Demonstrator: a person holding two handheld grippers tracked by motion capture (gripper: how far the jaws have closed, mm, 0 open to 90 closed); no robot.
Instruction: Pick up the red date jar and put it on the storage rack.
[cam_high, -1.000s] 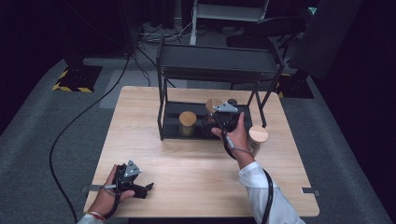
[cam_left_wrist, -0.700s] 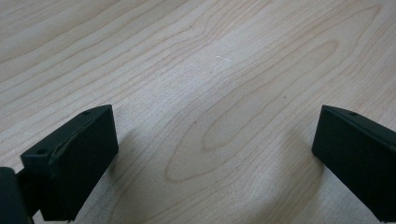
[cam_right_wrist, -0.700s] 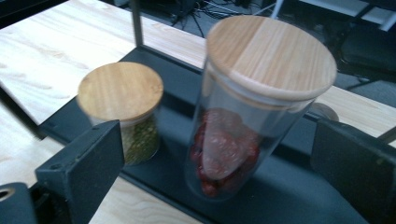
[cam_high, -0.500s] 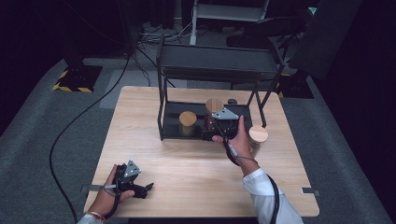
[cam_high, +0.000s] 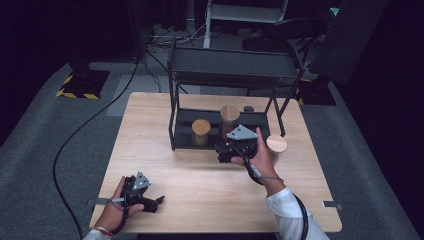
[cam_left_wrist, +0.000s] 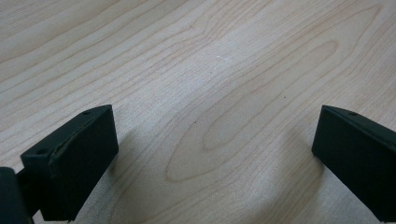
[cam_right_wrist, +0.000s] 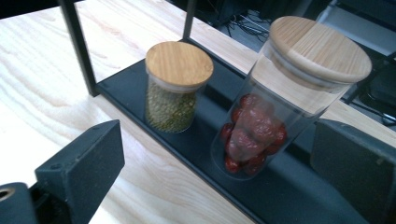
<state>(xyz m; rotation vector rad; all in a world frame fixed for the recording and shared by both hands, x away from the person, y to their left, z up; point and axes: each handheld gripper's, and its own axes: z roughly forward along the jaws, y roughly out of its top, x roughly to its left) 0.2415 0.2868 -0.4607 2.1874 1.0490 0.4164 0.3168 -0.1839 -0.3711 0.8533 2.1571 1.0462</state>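
Jar of red fruit (cam_right_wrist: 261, 116) stands on the bottom shelf of the black rack (cam_high: 200, 137), near the front edge, with the right tongs (cam_right_wrist: 219, 163) pointed straight at it. Those tongs are wide open, one jaw on each side of the jar, and they are not touching it yet. So I think the step right now is lining up to grab this jar. Next the hand should push a bit closer, so the jaws sit around the glass below the lid, and then squeeze gently.

The jar is tall clear glass with a round wooden lid, and it is about half full of small red fruit. It seems to lean in the right gripper view, but that may just be the camera. A shorter jar of green seeds (cam_right_wrist: 175, 91) stands just beside it, so care is needed not to bump that one.

The left tongs (cam_high: 150, 202) rest low over the tabletop (cam_high: 210, 195), open and holding nothing
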